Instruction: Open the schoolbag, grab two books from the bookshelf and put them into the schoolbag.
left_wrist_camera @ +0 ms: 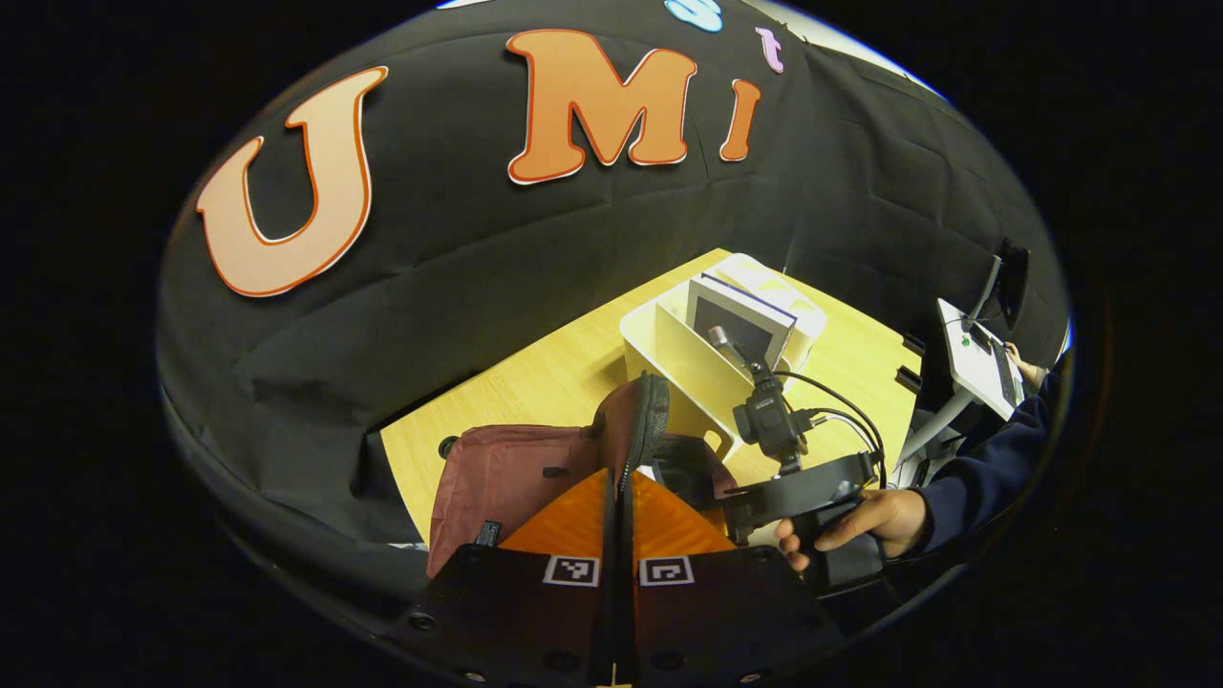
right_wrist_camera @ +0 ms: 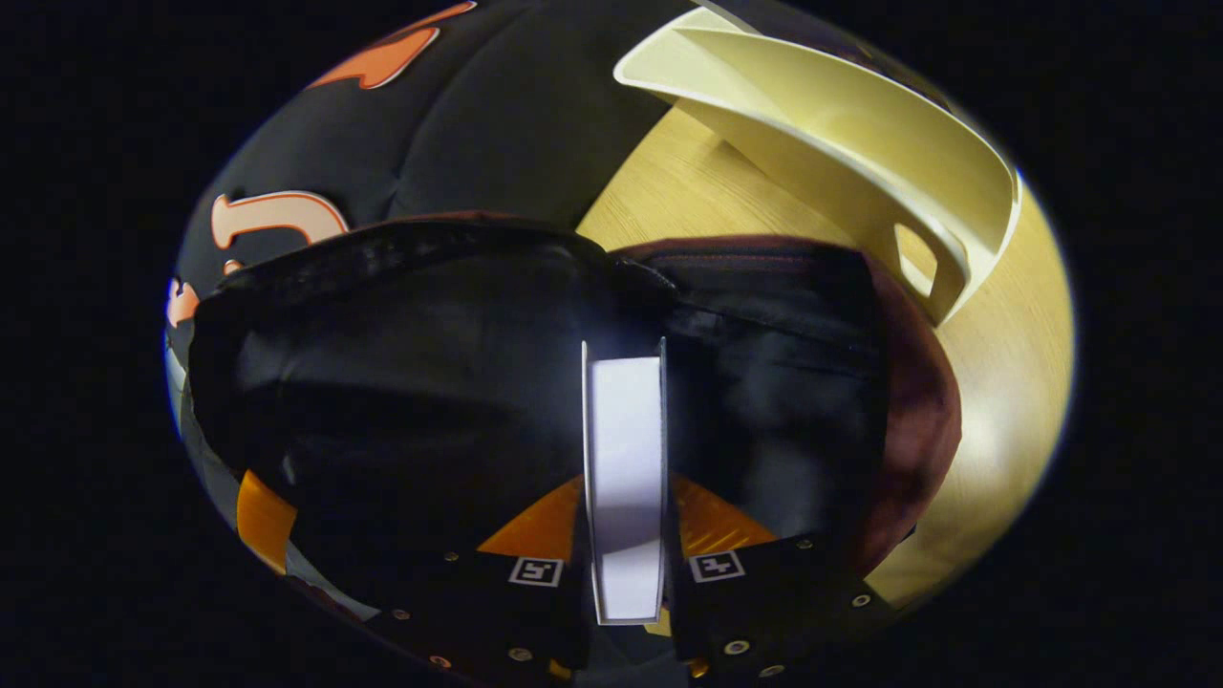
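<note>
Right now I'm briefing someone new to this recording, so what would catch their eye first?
First, the white book clamped edge-on in the right gripper, poised at the dark mouth of the maroon schoolbag. Next, in the left gripper view, the left gripper pinches the bag's raised flap. Behind, a cream bookshelf on the wooden table holds another book.

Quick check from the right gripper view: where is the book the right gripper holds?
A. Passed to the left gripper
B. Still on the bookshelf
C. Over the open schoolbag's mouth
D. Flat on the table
C: the right gripper clamps the book edge-on over the schoolbag's dark open interior.
</note>
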A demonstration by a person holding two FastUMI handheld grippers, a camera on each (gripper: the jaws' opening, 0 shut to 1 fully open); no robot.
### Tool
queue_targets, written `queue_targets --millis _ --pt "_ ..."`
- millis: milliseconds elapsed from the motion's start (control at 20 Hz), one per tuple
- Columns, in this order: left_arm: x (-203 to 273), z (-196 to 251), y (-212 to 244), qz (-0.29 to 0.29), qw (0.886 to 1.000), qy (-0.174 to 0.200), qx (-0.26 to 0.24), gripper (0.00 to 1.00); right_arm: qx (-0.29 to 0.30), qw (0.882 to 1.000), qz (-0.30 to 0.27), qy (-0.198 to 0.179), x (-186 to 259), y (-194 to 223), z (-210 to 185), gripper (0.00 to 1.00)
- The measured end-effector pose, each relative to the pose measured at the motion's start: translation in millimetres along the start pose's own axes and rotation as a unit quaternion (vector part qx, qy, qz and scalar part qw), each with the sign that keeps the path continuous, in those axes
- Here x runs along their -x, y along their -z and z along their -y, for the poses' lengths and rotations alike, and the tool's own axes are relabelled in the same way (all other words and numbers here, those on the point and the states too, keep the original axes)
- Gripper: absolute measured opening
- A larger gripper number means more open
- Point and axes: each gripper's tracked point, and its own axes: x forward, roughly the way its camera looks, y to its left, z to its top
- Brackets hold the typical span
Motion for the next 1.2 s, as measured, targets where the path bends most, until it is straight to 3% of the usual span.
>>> queue_targets --millis 50,200,250,300,700,1200 --pt "0 -1 3 -0.002 1.0 -0.003 -0.001 0.01 0.005 1.0 -0.001 0.0 1 0 -2 0.22" --pt "-2 -7 2 -0.004 1.0 -0.017 -0.007 0.01 0.015 0.999 -0.009 0.032 11 -1 13 0.7" --pt "-4 -8 6 -0.009 1.0 -0.02 -0.008 0.01 0.016 0.999 -0.016 0.049 16 -2 21 0.78" --pt "-4 -9 8 -0.011 1.0 -0.023 -0.01 0.01 0.021 0.997 -0.02 0.066 23 -4 29 0.98" --pt "-20 -6 18 -0.019 0.999 -0.029 -0.014 0.01 0.11 0.988 -0.004 0.112 119 -43 61 0.97" --pt "-31 -7 33 -0.02 0.999 -0.033 0.005 0.01 0.301 0.93 0.022 0.211 246 -128 59 0.98"
